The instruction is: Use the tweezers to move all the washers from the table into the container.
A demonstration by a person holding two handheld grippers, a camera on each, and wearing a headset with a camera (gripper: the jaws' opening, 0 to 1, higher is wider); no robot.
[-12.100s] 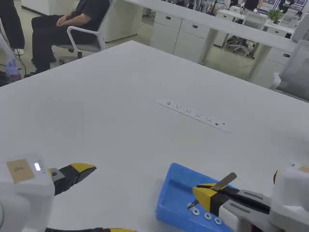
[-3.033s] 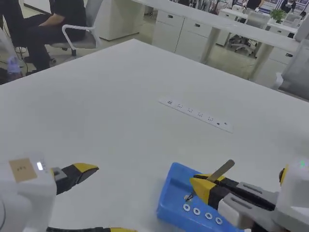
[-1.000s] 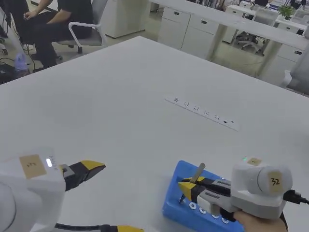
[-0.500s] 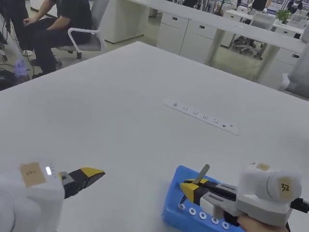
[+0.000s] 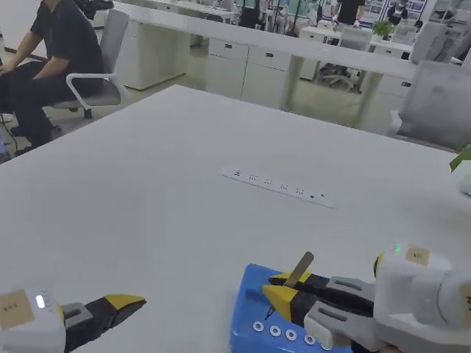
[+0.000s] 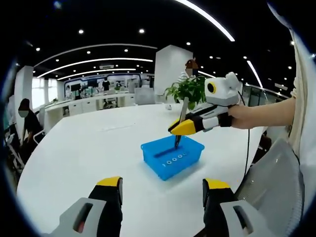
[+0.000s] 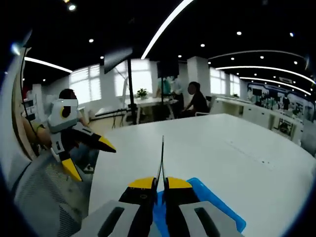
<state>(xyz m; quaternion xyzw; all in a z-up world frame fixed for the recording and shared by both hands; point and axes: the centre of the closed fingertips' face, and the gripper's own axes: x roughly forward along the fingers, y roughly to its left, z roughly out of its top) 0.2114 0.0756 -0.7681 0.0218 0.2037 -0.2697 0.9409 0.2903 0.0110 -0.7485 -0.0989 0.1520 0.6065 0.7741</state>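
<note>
A blue container (image 5: 247, 312) sits near the table's front edge, with a row of several washers (image 5: 274, 331) on its floor. My right gripper (image 5: 274, 289) hovers over it, shut on the metal tweezers (image 5: 298, 270), which stand up between the yellow jaws. In the left gripper view the tweezers (image 6: 180, 118) point down into the container (image 6: 187, 160) above the washers (image 6: 175, 160). My left gripper (image 6: 163, 188) is open with nothing in it, left of the container; one yellow fingertip (image 5: 121, 303) is at the lower left. The right gripper view has the tweezers (image 7: 162, 158) clamped.
A power strip (image 5: 274, 185) is set into the white table (image 5: 147, 191) farther back. A person (image 5: 51, 59) sits on a chair beyond the left edge. White desks and cabinets (image 5: 250, 70) line the back. A potted plant (image 6: 190, 91) stands behind the right gripper.
The head camera has swung, so the whole scene has shifted. The right gripper stays over the container with the tweezers and has rolled slightly. The left gripper has sunk toward the lower left.
</note>
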